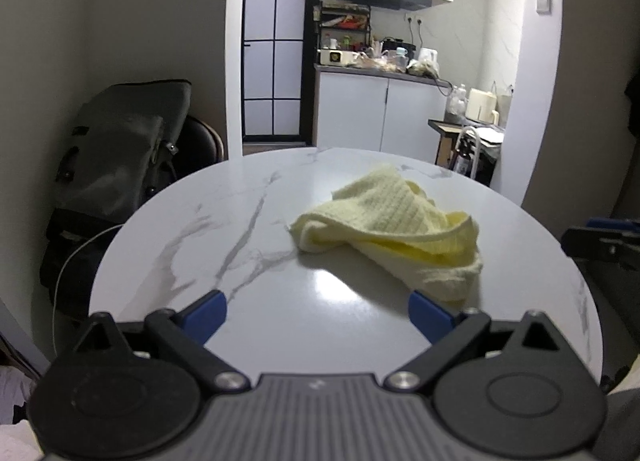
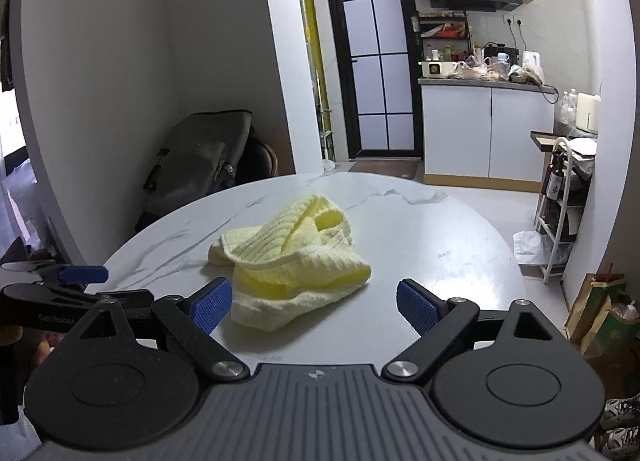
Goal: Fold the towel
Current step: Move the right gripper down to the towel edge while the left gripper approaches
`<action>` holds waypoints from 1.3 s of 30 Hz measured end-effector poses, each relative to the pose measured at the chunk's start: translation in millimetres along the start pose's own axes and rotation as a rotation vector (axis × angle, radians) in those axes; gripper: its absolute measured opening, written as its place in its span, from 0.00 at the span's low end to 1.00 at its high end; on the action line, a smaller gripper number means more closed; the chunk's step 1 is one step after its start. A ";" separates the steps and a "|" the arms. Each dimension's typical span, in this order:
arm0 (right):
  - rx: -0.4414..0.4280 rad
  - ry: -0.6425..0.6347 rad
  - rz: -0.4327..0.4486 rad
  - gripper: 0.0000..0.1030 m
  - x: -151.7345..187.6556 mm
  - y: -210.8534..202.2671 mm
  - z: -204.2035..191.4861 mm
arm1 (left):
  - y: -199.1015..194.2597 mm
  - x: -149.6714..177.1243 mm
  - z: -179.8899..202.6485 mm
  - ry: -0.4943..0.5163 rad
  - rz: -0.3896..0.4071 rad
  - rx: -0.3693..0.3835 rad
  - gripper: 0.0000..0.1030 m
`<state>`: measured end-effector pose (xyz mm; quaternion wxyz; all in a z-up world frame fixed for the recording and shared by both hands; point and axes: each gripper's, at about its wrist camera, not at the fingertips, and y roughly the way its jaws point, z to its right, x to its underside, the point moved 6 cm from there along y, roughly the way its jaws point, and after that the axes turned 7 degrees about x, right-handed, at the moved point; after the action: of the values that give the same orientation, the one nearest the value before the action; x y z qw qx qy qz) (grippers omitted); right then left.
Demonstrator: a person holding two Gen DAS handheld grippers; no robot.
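A pale yellow waffle-weave towel (image 1: 394, 229) lies crumpled in a heap on the round white marble table (image 1: 208, 245). My left gripper (image 1: 318, 313) hovers over the near side of the table, open, with nothing between its blue pads; the towel sits ahead and to the right of it. In the right wrist view the same towel (image 2: 292, 261) lies just beyond my right gripper (image 2: 314, 303), which is open and empty, its left pad close to the towel's near edge. The left gripper (image 2: 82, 275) shows at that view's left edge, and the right gripper (image 1: 600, 241) at the left view's right edge.
A dark bag (image 1: 120, 157) leans on a chair behind the table at the left. Beyond the table (image 2: 460, 245) is a kitchen with white cabinets (image 2: 488, 137) and a cluttered counter. A white rack (image 2: 560, 213) and paper bags (image 2: 600, 313) stand on the floor at right.
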<state>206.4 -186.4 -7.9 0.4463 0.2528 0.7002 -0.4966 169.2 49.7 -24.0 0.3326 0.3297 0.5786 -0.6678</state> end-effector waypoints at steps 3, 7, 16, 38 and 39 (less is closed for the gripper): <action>-0.007 0.000 0.018 0.90 -9.3 -0.3 -0.8 | -1.3 -2.1 1.7 0.010 0.000 0.005 0.92; -0.016 -0.008 0.040 0.90 -22.9 -1.7 -4.8 | -3.1 -3.1 2.1 0.007 0.002 0.023 0.90; -0.042 -0.026 0.066 0.90 -60.5 -10.7 -18.7 | -23.0 -14.9 -3.2 0.008 0.030 0.040 0.86; -0.073 -0.123 0.030 0.90 -114.4 30.5 -30.3 | -36.8 -41.6 -30.7 -0.017 0.058 0.016 0.86; -0.066 -0.127 0.022 0.90 -115.3 35.6 -27.8 | -30.5 -40.8 -31.0 -0.016 0.050 0.014 0.86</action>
<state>279.0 -137.1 79.5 0.5033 0.2135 0.6836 -0.4835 168.6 86.3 23.1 0.3515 0.3408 0.5629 -0.6659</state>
